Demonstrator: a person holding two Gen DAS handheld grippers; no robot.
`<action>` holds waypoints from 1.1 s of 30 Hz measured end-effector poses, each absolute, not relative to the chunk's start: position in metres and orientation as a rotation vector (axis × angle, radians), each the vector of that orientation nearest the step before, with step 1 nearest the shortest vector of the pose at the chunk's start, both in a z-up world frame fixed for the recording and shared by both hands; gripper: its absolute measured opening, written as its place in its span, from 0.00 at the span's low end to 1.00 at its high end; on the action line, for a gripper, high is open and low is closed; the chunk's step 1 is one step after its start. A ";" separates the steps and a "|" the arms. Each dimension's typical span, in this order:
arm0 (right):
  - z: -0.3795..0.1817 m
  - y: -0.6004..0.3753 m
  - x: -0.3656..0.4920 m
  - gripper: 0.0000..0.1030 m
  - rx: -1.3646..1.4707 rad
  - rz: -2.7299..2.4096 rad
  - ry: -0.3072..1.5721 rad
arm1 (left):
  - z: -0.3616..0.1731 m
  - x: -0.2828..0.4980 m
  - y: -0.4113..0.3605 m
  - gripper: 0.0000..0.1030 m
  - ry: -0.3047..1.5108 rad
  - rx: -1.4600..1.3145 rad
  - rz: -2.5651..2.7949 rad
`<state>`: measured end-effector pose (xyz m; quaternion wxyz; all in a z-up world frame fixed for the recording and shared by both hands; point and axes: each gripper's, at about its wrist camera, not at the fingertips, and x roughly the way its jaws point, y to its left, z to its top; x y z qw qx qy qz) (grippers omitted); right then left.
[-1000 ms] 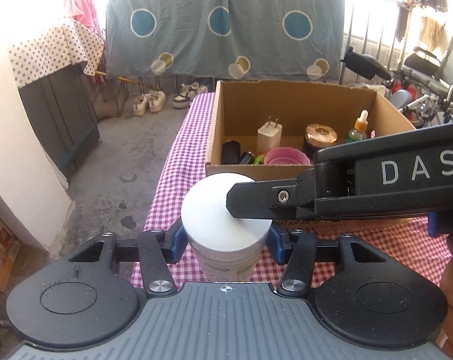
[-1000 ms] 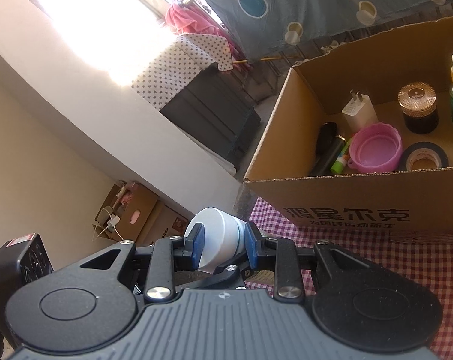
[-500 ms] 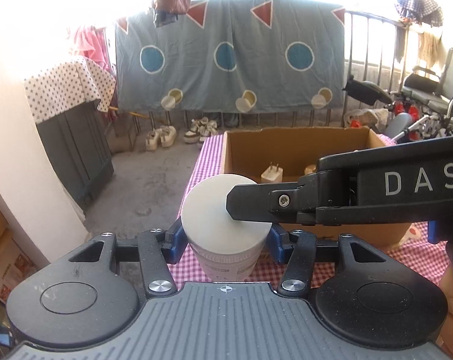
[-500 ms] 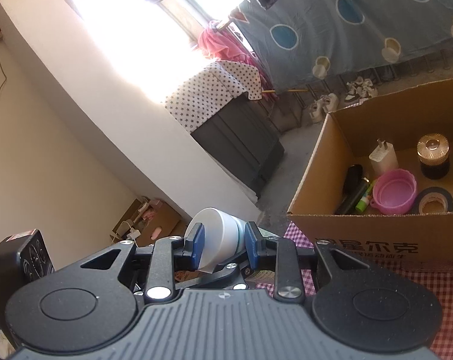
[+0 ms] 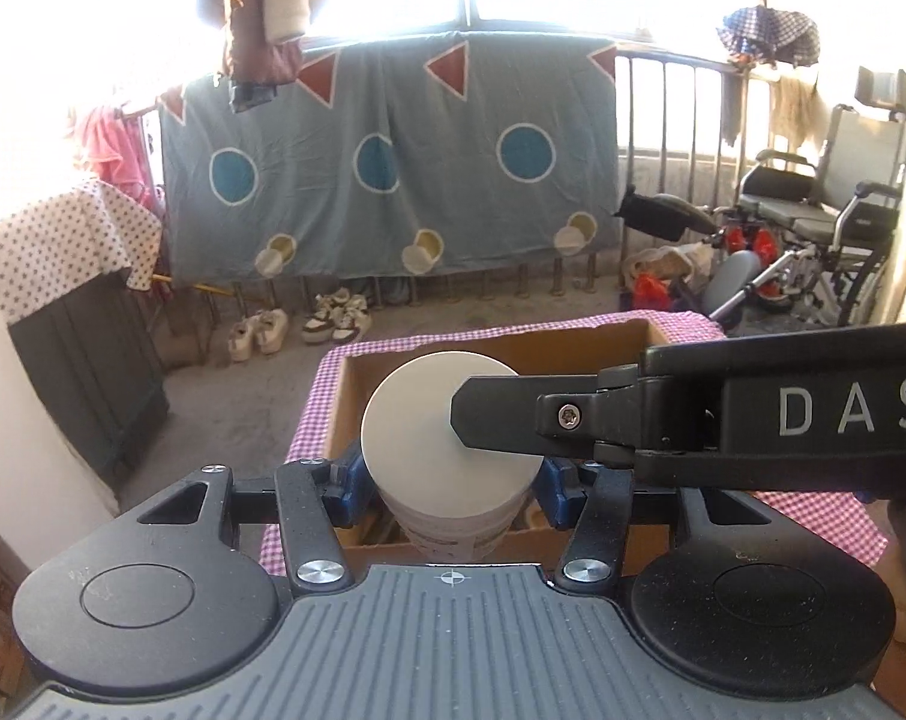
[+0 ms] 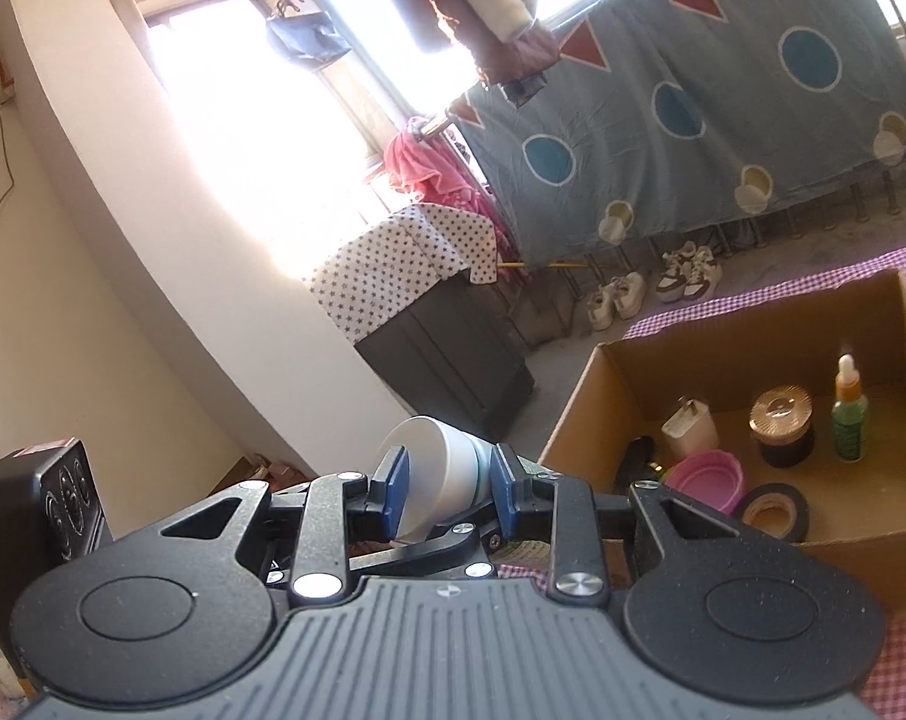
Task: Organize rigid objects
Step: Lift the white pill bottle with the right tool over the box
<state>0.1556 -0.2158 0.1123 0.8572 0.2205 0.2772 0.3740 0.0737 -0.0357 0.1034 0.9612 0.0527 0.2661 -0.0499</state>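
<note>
A white lidded jar [image 5: 429,450] is held by both grippers. My left gripper [image 5: 450,480] is shut on its body. My right gripper [image 6: 447,483] is shut on its top and lid [image 6: 435,468], and one right finger [image 5: 513,414] crosses the lid in the left wrist view. The jar hangs above the near part of the open cardboard box [image 6: 579,414]. Inside the box are a white charger [image 6: 690,429], a pink lid [image 6: 708,477], a gold-capped dark jar [image 6: 780,429], a green dropper bottle [image 6: 849,414] and a black tape roll [image 6: 774,510].
The box stands on a table with a purple checked cloth [image 5: 813,516]. Beyond it are a railing hung with a blue sheet [image 5: 387,162], shoes on the floor [image 5: 297,324], a dark cabinet [image 5: 87,372] at left and a wheelchair [image 5: 813,240] at right.
Both grippers have lifted the jar from table level and carried it forward over the box. The box now sits lower in both views.
</note>
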 end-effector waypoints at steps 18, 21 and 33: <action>0.068 -0.303 0.230 0.32 0.495 0.559 0.658 | 0.062 0.156 -0.110 0.51 0.691 0.084 -0.339; 0.050 -0.310 0.238 0.32 0.506 0.540 0.698 | 0.046 0.164 -0.116 0.51 0.743 0.078 -0.350; 0.004 -0.326 0.256 0.32 0.538 0.503 0.810 | 0.011 0.186 -0.126 0.51 0.883 0.082 -0.369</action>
